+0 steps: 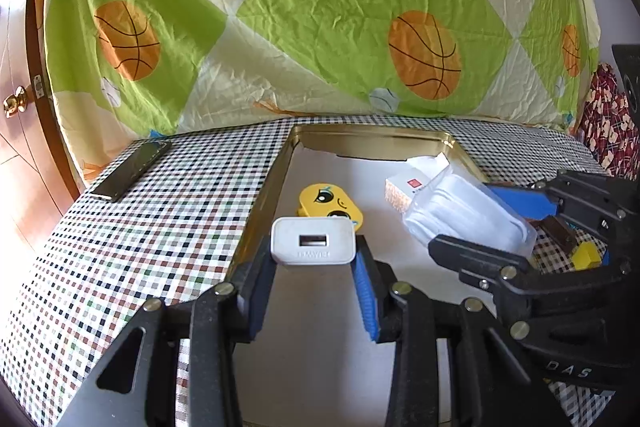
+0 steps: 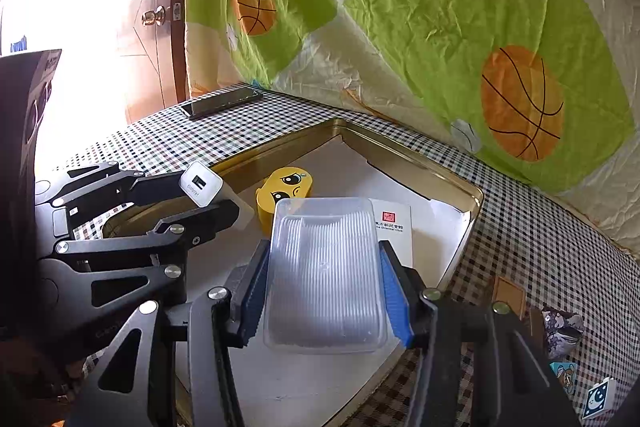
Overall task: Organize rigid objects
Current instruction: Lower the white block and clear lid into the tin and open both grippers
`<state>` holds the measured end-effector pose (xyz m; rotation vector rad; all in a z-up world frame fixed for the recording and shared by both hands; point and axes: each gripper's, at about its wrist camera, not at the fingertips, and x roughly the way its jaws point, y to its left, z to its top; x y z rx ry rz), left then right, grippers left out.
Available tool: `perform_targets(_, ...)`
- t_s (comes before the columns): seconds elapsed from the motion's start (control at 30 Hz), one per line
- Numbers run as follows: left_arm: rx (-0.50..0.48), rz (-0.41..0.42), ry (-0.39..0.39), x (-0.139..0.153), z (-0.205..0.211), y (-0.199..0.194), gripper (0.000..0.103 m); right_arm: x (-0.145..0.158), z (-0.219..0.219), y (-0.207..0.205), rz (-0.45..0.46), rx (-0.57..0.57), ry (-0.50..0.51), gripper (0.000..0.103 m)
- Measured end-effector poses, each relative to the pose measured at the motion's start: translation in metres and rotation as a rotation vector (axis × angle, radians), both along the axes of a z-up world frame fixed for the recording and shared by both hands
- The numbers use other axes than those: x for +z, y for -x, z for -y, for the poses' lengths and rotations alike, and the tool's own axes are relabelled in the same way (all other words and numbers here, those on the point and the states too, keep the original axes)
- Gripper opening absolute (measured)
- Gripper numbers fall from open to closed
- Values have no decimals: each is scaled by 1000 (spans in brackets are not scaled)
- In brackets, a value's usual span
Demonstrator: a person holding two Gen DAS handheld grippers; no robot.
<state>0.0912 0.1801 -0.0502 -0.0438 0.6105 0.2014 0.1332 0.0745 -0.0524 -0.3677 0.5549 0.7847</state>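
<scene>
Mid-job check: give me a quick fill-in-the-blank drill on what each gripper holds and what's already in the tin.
1. The left gripper is shut on a white USB ____.
2. The right gripper clamps a clear plastic ____.
3. The yellow cartoon-face toy lies inside the gold ____.
4. The dark phone lies on the checkered ____.

Missing words: charger; box; tin; cloth

The white card (image 2: 394, 227) reads "The Oriental Club" under a red seal; other lettering is illegible.
</scene>
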Motion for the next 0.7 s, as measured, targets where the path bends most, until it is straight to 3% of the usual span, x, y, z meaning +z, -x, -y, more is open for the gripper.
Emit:
perform_targets(0.23, 16, -8, -33, -1, 1, -2, 38, -1, 0, -2, -19, 2, 3, 58)
perform_targets(0.4, 35, 19, -57, 4, 2, 4, 52, 5, 11, -1, 8, -22, -33, 71)
perform_targets(0.47, 39, 33, -73, 6, 5, 7, 64, 8, 20, 2, 10, -26, -60, 72)
perform_targets(0.53, 41, 44, -90, 8, 11, 10, 69, 11, 27, 5, 20, -37, -79, 74)
perform_targets(0.7, 25, 51, -85, 10, 23, 10, 71, 20, 45, 12, 42, -56, -115, 79)
